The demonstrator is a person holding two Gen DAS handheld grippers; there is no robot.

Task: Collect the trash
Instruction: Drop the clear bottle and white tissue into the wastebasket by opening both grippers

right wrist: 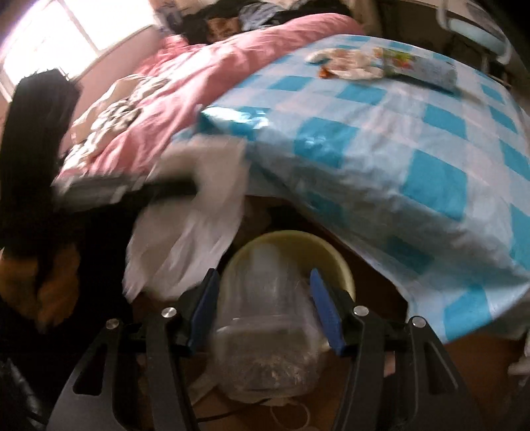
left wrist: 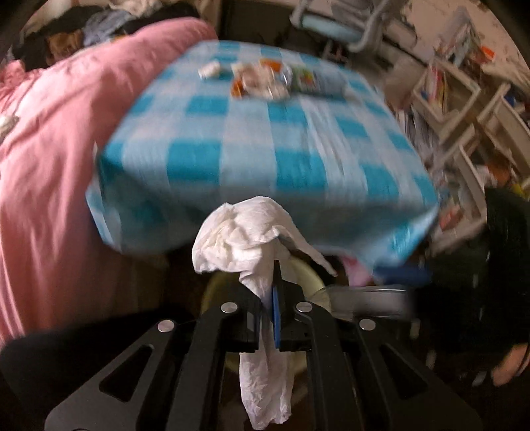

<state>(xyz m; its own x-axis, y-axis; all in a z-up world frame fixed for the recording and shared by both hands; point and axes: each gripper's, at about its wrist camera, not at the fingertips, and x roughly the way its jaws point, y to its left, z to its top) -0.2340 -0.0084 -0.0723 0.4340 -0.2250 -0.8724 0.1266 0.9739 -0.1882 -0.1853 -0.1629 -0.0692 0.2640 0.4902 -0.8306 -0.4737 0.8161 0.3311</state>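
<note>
My left gripper (left wrist: 275, 265) is shut on a crumpled white tissue (left wrist: 245, 235), held just off the near edge of the blue-checked table (left wrist: 258, 159), above a pale yellow bin (left wrist: 311, 281). In the right wrist view the tissue (right wrist: 195, 232) shows blurred at left. My right gripper (right wrist: 263, 281) is shut on a clear plastic bottle (right wrist: 265, 328), held over the yellow bin (right wrist: 291, 242) on the floor. More trash (left wrist: 261, 79) lies at the table's far side: wrappers and a small white bottle (left wrist: 209, 69); the wrappers also show in the right wrist view (right wrist: 357, 64).
A pink duvet (left wrist: 59, 149) covers the bed left of the table. White shelves (left wrist: 463, 109) with clutter stand at right. A chair (left wrist: 334, 23) is behind the table. Wooden floor (right wrist: 463, 364) lies under the table edge.
</note>
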